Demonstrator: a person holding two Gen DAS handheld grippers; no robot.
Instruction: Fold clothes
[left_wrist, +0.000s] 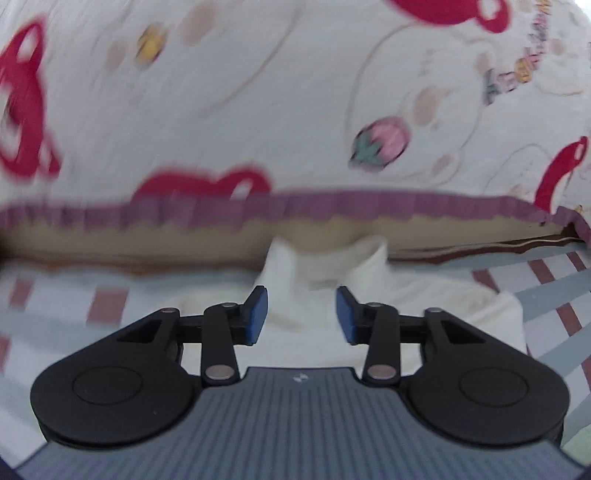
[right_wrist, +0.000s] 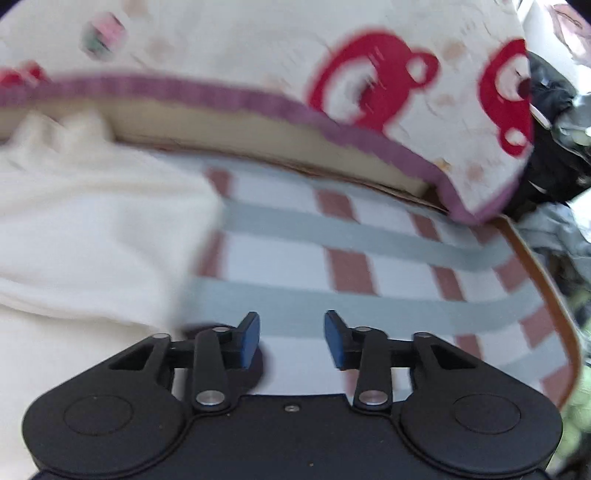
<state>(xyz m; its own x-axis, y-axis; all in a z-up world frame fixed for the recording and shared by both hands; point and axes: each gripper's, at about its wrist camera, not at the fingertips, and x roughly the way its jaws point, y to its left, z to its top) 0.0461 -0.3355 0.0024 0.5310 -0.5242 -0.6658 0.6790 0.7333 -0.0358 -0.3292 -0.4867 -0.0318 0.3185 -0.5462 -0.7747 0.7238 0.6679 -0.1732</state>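
- The cream garment (right_wrist: 92, 229) lies on the checked sheet (right_wrist: 369, 236), its far edge close to the purple-trimmed quilt (right_wrist: 258, 44) that rises behind it; take that quilt as the landmark.
- From the left wrist view the garment (left_wrist: 325, 280) sits directly below the quilt's purple border (left_wrist: 332, 203), with a bunched, raised part pointing toward that border.
- The left gripper (left_wrist: 301, 314) hangs over the garment with its jaws spread and nothing between the blue pads.
- The right gripper (right_wrist: 291, 341) is over bare sheet, to the right of the garment and nearer than the quilt; its jaws are spread too, holding nothing.
- Judging by the lie, the garment looks gathered into a compact shape, so some folding seems done; the blur hides how neat it is.
- Colourful lettering (left_wrist: 517, 74) is printed on the quilt (left_wrist: 258, 92), too smeared to read.
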